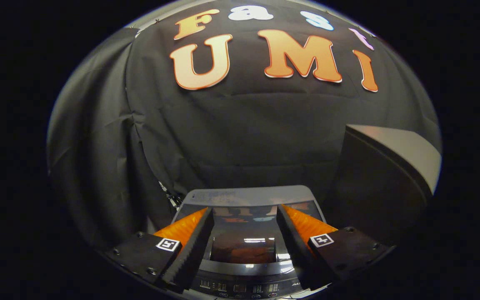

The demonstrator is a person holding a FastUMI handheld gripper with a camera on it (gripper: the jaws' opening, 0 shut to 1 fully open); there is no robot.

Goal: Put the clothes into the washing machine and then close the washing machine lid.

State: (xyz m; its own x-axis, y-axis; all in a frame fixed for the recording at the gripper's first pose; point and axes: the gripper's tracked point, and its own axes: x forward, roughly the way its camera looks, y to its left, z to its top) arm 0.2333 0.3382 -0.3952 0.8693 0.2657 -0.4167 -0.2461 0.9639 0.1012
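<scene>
The washing machine (244, 250) stood directly below and just ahead of the gripper (245, 214), its top facing up toward the camera. Its lid (244, 216) lay flat and closed — a dark, glossy pane framed in grey that mirrored the booth lights and the wall behind. Through the glass a dim reddish-brown patch showed under the glare; whether that was clothing in the drum or only a reflection could not be told. Along the near edge of the machine ran the control panel (240, 287), a dark strip with small pale markings too small to make out.

The gripper hung over the lid with its fingers spread well apart, grasping nothing — the lid's glass showed plainly in the gap between them, and neither finger touched the machine as far as could be seen. Each finger mount carried a small square marker.

Beside the machine, off to the right and beyond the right finger, stood a large dark box-like object (381, 175) with a pale grey top face. Black cloth (240, 137) closed the booth behind everything, creased and hanging in folds on the left.
</scene>
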